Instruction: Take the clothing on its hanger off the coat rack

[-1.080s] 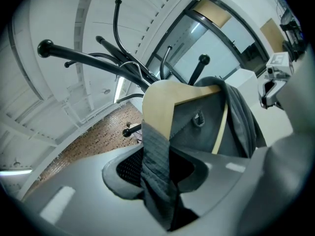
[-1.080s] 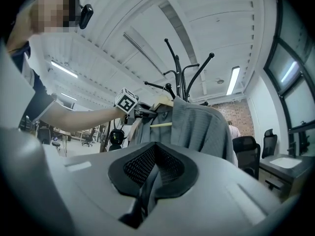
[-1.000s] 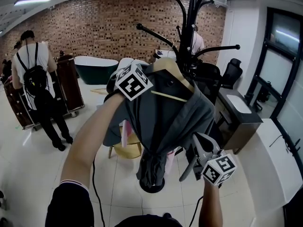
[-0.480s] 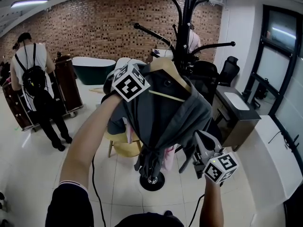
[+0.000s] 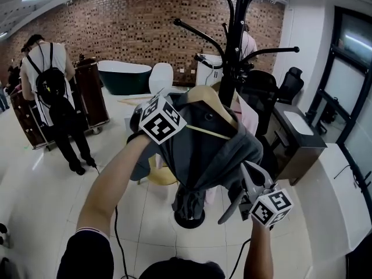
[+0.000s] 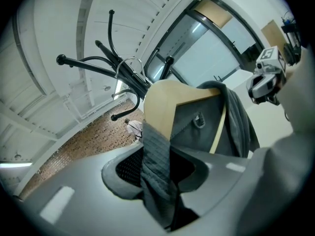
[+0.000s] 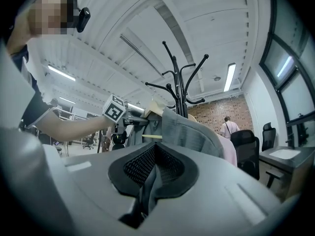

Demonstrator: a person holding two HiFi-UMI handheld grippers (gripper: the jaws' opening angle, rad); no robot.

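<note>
Left gripper (image 6: pixel 157 178) raised on outstretched arm, right gripper (image 7: pixel 147 188) low; both fingers (image 7: pixel 221 200) pinch the clothing (image 5: pixel 203 150).

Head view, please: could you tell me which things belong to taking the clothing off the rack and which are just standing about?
Job: grey fabric garment; light wooden hanger; black metal coat rack; left gripper and right gripper, both clamped on the garment.
Just there: dark green bathtub; black office chair; person with a black backpack.

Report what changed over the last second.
The grey garment on its wooden hanger has dropped slightly relative to the coat rack, carried by the left gripper and right gripper. Unchanged: both stay clamped on its fabric.
</note>
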